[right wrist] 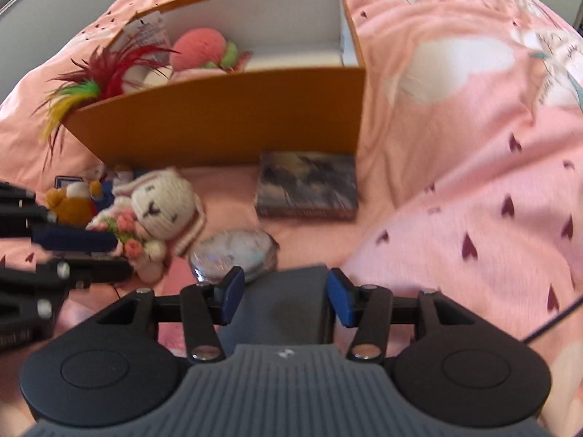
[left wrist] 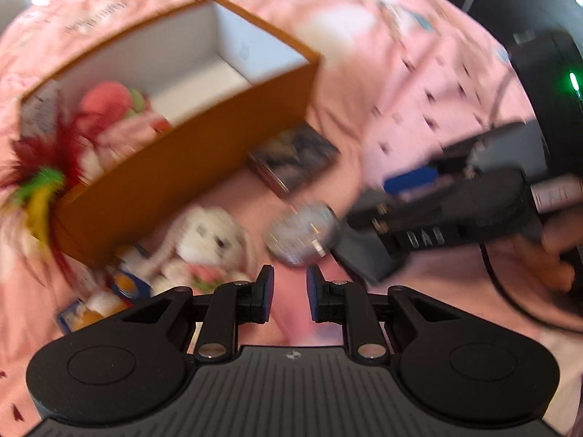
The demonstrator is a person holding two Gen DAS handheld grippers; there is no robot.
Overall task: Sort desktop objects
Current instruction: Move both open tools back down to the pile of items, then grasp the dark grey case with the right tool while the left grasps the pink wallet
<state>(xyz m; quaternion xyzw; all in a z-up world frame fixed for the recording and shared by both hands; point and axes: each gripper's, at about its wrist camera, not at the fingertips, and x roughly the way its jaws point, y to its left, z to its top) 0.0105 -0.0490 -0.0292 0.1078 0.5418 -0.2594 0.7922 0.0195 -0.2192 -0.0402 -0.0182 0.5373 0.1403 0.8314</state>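
Left wrist view. Blurred frame. An orange-walled, white-lined open cardboard box [left wrist: 189, 153] sits on a pink printed bedsheet [left wrist: 419, 83]. Its near-left end holds a pink-and-green round plush toy [left wrist: 109, 98] and a printed paper tag [left wrist: 38, 109]; a red, green and yellow feather toy [left wrist: 40, 182] hangs over that corner. The rest of the box floor is bare white. Outside, against the box's near wall: a white knitted rabbit doll with pink flowers [left wrist: 207, 244], a small orange-and-white plush figure on a blue card [left wrist: 105, 302], a grey-blue marbled flat book-shaped box [left wrist: 295, 160] and a round silver compact case [left wrist: 302, 233]. The left tongs [left wrist: 289, 291] hang over bare sheet, jaws a narrow gap apart, nothing between them. The right tongs [left wrist: 368, 255] enter from the right, held by a hand [left wrist: 561, 251], with a flat dark grey rectangular pad [left wrist: 368, 258] at their tip. A dark object with a green light [left wrist: 572, 83] stands at the upper right edge.

Right wrist view. Sharper. Same box [right wrist: 233, 131], same contents at its left end: plush toy [right wrist: 200, 51], tag [right wrist: 149, 32], feather toy [right wrist: 94, 83] spilling over the corner. The rabbit doll [right wrist: 164, 211], plush figure [right wrist: 73, 204], book-shaped box [right wrist: 308, 185] and compact case [right wrist: 237, 251] lie on the sheet [right wrist: 473, 145] before the box. The right tongs [right wrist: 284, 298] are moderately apart with the grey pad [right wrist: 280, 309] between the blue pads; whether they press on it, I cannot tell. The left tongs [right wrist: 105, 251] reach in from the left, just beside the rabbit doll.
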